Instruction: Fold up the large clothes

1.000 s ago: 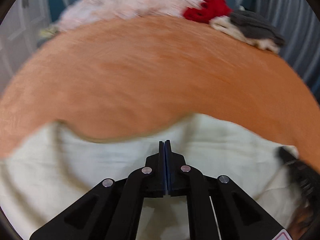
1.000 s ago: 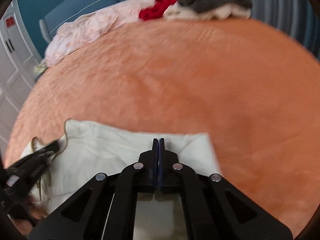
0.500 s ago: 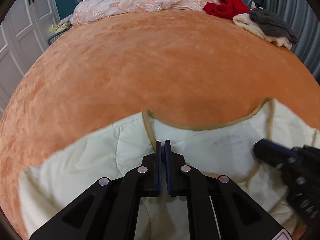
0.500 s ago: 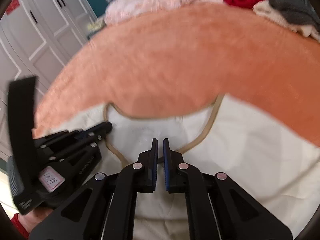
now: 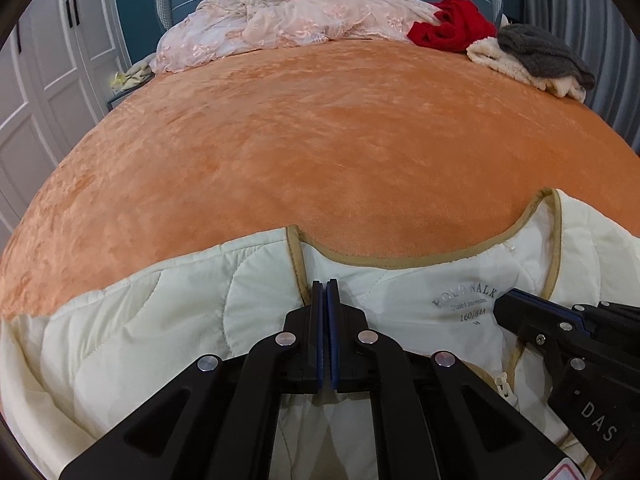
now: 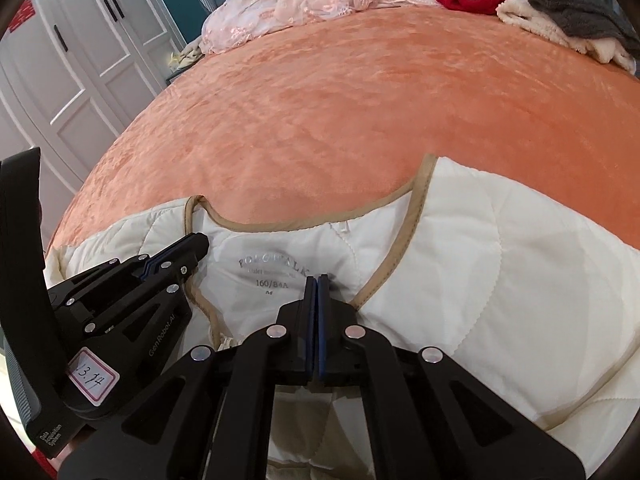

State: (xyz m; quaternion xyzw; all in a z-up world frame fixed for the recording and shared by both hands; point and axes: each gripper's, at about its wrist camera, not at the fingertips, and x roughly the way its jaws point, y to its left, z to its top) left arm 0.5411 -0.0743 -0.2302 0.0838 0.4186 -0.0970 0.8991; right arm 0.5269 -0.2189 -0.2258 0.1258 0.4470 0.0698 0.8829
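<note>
Lying on the orange bedspread (image 5: 320,140), the cream quilted jacket (image 5: 140,340) has its collar flanked by the left gripper (image 5: 325,285) and right gripper (image 6: 317,280), both with jaws pressed together, whether pinching fabric unclear.

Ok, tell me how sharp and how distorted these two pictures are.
Left wrist view: sharp, the cream jacket label legible; strong fisheye bulges the orange bedspread into a dome, corners vignetted black. Right wrist view: equally sharp, same bulge bending the white wardrobe doors; soft even light, no glare, faint shadow beneath the closed jaws.
</note>
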